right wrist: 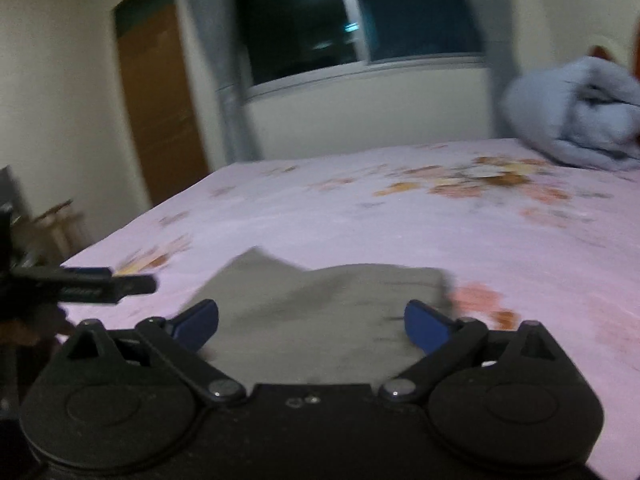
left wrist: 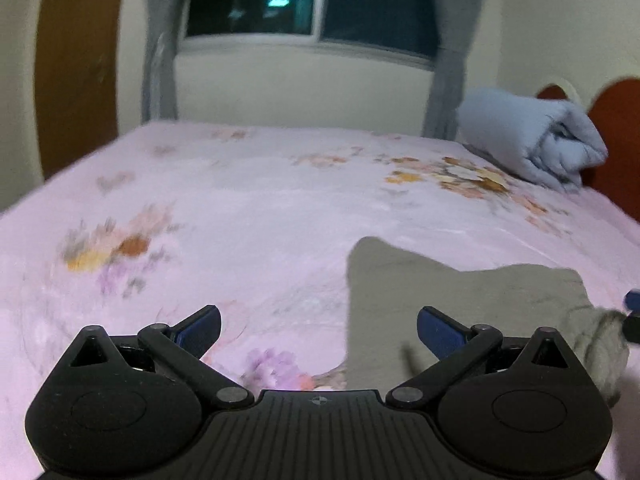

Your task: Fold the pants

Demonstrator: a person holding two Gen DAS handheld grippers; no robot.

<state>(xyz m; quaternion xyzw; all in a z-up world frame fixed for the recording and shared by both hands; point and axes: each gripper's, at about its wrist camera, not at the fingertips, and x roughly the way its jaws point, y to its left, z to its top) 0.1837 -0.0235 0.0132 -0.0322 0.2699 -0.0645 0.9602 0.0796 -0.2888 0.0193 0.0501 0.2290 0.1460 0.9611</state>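
Grey pants (left wrist: 460,300) lie folded flat on the pink floral bedsheet (left wrist: 248,208), at the right of the left wrist view. My left gripper (left wrist: 318,330) stands open above the sheet, its right pad over the pants' left part, nothing gripped. In the right wrist view the pants (right wrist: 320,312) lie straight ahead between the blue pads. My right gripper (right wrist: 312,322) is open above them and holds nothing. The left gripper's black tip (right wrist: 100,284) pokes in from the left edge there. A rumpled part of the pants (left wrist: 604,344) lies at the right edge.
A rolled light-blue blanket (left wrist: 532,140) sits at the bed's far right corner by a red headboard (left wrist: 616,140). Beyond the bed are a dark window (left wrist: 312,0) with grey curtains and a wooden door (right wrist: 160,112). The bed's left edge (right wrist: 120,236) drops off near some furniture.
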